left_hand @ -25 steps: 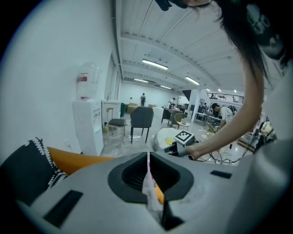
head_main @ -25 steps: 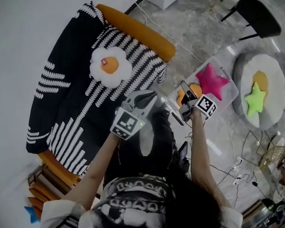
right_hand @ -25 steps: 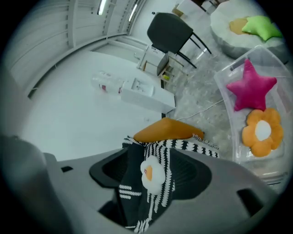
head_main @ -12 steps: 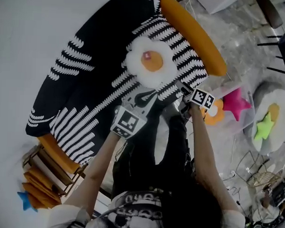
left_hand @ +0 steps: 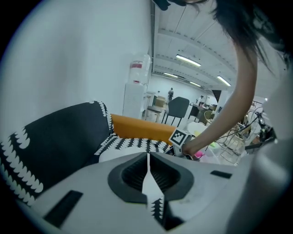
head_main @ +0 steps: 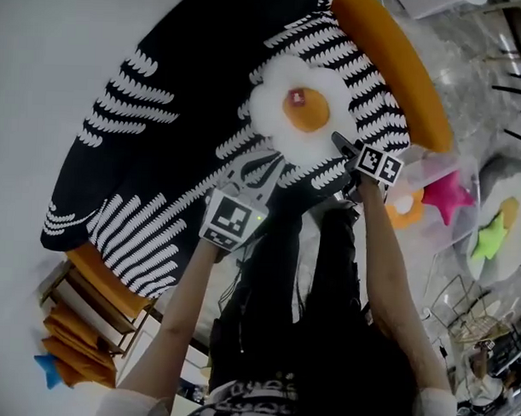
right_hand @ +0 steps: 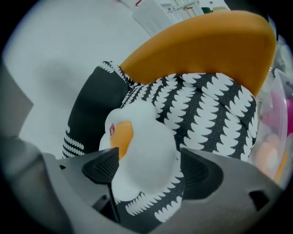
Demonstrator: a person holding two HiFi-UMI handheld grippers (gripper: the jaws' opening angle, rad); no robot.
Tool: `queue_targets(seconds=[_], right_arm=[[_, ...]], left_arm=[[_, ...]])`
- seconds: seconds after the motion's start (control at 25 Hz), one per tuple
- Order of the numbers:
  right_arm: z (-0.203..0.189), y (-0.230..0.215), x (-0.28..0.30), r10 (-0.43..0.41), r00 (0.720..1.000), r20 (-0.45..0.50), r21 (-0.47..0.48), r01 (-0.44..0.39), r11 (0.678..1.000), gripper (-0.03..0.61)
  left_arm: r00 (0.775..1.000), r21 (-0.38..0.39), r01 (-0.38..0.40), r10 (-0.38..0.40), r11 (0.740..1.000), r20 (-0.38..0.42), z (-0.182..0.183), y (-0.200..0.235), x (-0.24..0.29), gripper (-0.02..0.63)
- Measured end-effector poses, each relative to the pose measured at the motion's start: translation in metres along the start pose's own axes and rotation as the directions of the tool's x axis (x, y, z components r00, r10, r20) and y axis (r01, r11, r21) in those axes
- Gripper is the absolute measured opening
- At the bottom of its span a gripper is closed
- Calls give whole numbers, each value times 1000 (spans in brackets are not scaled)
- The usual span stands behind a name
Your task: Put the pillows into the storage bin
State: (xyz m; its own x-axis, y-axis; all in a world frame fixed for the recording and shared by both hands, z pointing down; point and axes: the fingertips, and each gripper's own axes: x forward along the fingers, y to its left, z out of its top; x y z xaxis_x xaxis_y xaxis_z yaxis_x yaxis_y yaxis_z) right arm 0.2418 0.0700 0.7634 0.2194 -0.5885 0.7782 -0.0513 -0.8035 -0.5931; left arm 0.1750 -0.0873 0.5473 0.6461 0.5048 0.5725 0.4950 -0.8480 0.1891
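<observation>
**Right gripper open around the egg pillow on the sofa**

The egg pillow [head_main: 298,110], white with an orange yolk, lies on the black-and-white throw [head_main: 160,148] that covers the orange sofa [head_main: 393,62]. It is outside the bin.

The right gripper [head_main: 342,146] points down at the pillow's right edge in the head view. In the right gripper view its jaws stand wide apart and have just been opening. The pillow [right_hand: 146,141] sits between them, but the pads do not press on it. Whether a jaw tip touches the plush I cannot tell.

The left gripper [head_main: 266,167] hangs over the throw just below the pillow in the head view, near the right gripper. In the left gripper view its jaws are together along a thin seam, with nothing between them. That view also shows the right gripper's marker cube [left_hand: 180,136] ahead, with the hand behind it.

The bin [head_main: 433,166], clear plastic, stands on the floor just beside the sofa's end, to the right of the right gripper. Inside it lie a pink star [head_main: 448,199] and an orange piece [head_main: 404,210] that is too blurred to name.

Farther right a green star [head_main: 490,236] rests on a round cushion [head_main: 510,190] on the floor, well apart from both grippers.
</observation>
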Motion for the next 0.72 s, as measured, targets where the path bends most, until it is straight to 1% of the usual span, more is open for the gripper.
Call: queue_targets(seconds=[0.16,0.2,0.28,0.32,0.36,0.48,0.56,0.72], right_arm=[[-22,8,14,2,999,-42,16,-1,1000,401],[-25,9,16,11,999,-45,31,-9,999,384],[-26,10,18,34,999,-28,76,-32,997,307],[-26,12,17,43,999,-17,88,-41,995,283],[-25,14,15,50,999,-10,82,-49,995,253],[-25,25,4,63,998,-13,14,-63,998,190],[-24,34,-7,77,997,-9,-14,-77,997,166],[-20,49,-40,109,994,28,-26,-108,994,135]], left_arm=[[1000,-8,-8,8,1000,-6,-11,9,-8,15],[1000,-8,-5,5,1000,-10,-14,8,-7,15],[1000,-7,5,-5,1000,-18,-20,5,-3,15],[1000,-6,12,-12,1000,-20,-23,2,-2,15],[1000,-4,18,-18,1000,-22,-25,-2,-2,15],[999,9,38,-38,999,-25,-21,-18,-5,15],[998,25,58,-57,998,-24,-15,-31,-6,15],[995,79,103,-102,992,-16,6,-63,-3,15]])
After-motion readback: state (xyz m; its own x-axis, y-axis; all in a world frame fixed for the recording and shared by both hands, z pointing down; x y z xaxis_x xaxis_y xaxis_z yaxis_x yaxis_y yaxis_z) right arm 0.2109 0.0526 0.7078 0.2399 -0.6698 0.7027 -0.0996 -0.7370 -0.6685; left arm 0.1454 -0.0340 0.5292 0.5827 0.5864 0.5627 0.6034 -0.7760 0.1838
